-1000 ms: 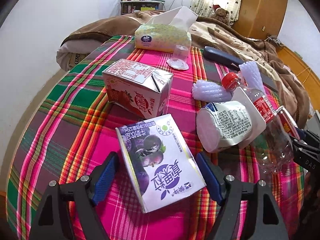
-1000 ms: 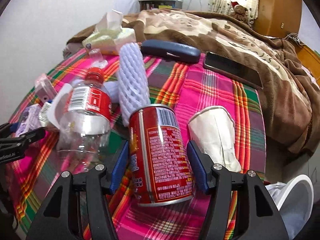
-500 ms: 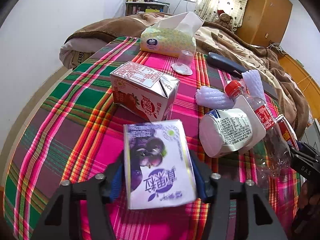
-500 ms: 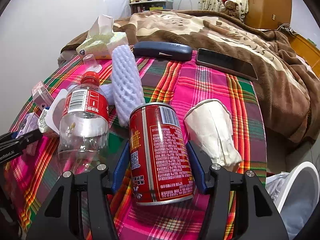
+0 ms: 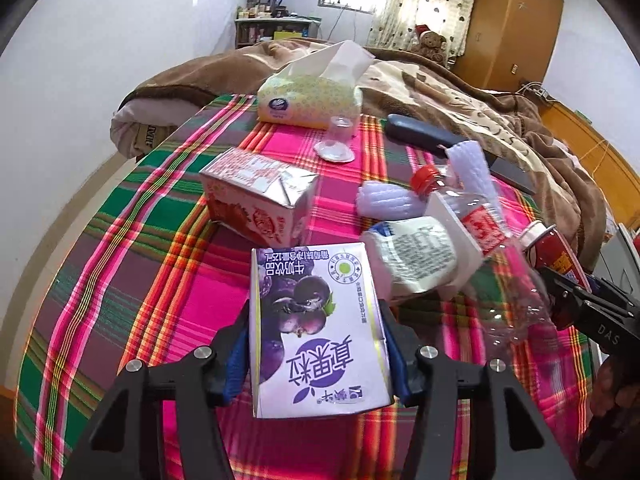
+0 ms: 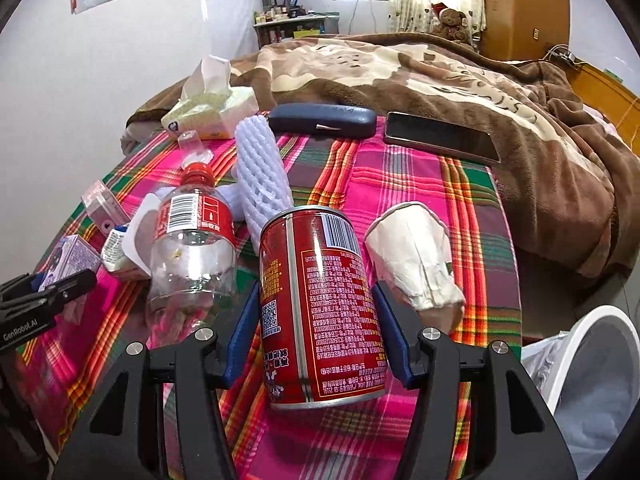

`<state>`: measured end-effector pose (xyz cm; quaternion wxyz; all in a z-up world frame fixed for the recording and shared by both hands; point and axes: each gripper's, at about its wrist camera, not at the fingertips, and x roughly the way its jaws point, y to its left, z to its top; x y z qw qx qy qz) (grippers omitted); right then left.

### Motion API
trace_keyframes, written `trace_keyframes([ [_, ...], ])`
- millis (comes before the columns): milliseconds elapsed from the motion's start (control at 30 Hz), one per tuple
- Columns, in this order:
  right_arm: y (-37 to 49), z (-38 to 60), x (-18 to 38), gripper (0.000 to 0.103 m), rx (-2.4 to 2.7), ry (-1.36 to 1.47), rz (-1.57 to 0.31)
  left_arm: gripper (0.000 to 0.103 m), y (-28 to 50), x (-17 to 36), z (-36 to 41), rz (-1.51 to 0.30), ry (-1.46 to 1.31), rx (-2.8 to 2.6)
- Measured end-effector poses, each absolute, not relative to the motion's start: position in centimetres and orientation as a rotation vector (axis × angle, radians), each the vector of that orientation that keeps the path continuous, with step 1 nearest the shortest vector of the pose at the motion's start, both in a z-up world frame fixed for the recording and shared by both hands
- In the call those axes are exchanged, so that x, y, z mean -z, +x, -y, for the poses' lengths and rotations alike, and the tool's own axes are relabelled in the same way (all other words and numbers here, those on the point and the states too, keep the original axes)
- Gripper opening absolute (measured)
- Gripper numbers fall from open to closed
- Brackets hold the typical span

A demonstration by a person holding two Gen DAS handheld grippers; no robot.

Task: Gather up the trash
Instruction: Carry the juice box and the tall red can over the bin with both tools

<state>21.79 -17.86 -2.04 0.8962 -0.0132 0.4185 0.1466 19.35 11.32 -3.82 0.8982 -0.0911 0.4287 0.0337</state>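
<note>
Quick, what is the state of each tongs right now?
Left tongs: closed on the purple milk carton.
Right tongs: closed on the red can.

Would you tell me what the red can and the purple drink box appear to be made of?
Red can: probably metal, glossy, judging by its bright rim and vertical highlight. Purple drink box: likely coated paperboard, with sharp folded edges and a slightly shiny print.
</note>
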Motion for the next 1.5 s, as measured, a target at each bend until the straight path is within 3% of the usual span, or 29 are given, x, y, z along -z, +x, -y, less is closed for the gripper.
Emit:
trace_keyframes([
  [700,17.3,23.7,-1.7,0.057,-0.215,0.083,-0.743,0.056,16.1,-2.1,-2.2,-0.76,-0.087,0.122],
  [1500,13.1,36.4,-1.6,0.058,0.1,0.19,-0.707,0.056,15.2,-4.5,15.8,-0.71,0.044,0.488],
])
